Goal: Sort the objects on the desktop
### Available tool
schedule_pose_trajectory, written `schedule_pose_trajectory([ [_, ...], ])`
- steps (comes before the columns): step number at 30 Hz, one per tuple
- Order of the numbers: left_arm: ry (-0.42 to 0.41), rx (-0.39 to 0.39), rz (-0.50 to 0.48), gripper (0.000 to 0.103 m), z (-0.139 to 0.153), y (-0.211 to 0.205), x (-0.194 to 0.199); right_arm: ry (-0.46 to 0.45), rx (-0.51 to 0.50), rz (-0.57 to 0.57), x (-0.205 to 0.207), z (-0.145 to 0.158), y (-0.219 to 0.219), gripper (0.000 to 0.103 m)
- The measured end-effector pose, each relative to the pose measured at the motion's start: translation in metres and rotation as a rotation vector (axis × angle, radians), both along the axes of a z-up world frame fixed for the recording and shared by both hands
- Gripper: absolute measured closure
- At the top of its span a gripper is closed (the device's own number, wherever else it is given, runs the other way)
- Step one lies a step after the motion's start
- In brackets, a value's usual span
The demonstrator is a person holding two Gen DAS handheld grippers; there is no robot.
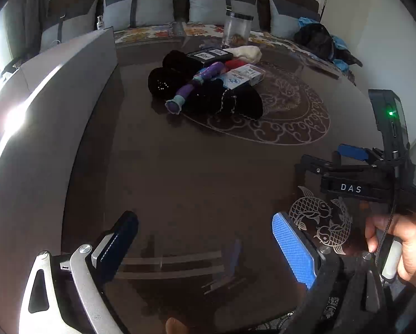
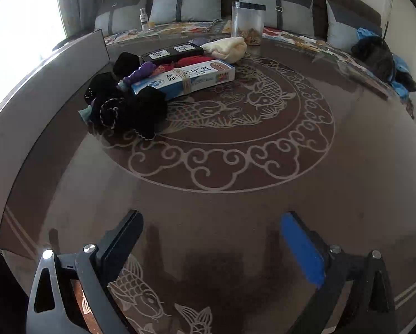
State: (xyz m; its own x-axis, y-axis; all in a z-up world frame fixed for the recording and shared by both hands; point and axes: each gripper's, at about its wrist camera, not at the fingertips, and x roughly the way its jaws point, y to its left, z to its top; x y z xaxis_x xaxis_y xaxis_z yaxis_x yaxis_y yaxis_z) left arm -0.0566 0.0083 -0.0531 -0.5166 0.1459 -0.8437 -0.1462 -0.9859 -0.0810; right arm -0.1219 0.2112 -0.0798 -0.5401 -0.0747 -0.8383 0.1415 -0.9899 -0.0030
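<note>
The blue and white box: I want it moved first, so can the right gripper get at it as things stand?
Probably yes. The right gripper is open and empty, with bare table between it and the blue and white box, whose near side is exposed, though black socks crowd one end.

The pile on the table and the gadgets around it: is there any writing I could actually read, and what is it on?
"DAS": white letters on the right gripper body, seen from the left wrist view.
White and blue box: large Chinese characters, too distorted to read reliably.
Black box: two white labels, too small to read.
Clear jar: no readable text.
</note>
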Motion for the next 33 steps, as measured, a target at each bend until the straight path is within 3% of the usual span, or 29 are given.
schedule_pose_trajectory([
  [2, -0.020, -0.003, 0.031, 0.006, -0.016, 0.002, -0.019, 0.013, 0.006, -0.017, -0.004, -0.003, 0.005, 0.001],
  [6, 0.015, -0.017, 0.085, 0.006, -0.019, 0.006, -0.058, 0.036, 0.007, -0.040, -0.030, -0.003, 0.005, 0.000],
  [9, 0.033, -0.088, 0.110, 0.001, -0.022, 0.014, -0.087, 0.040, 0.010, -0.082, -0.051, -0.004, 0.005, 0.000],
  [11, 0.056, -0.074, 0.096, 0.000, -0.025, 0.017, -0.096, 0.042, 0.012, -0.096, -0.058, -0.005, 0.005, 0.000],
  [33, 0.061, -0.074, 0.097, 0.000, -0.025, 0.017, -0.097, 0.043, 0.010, -0.101, -0.059, -0.005, 0.004, 0.000],
])
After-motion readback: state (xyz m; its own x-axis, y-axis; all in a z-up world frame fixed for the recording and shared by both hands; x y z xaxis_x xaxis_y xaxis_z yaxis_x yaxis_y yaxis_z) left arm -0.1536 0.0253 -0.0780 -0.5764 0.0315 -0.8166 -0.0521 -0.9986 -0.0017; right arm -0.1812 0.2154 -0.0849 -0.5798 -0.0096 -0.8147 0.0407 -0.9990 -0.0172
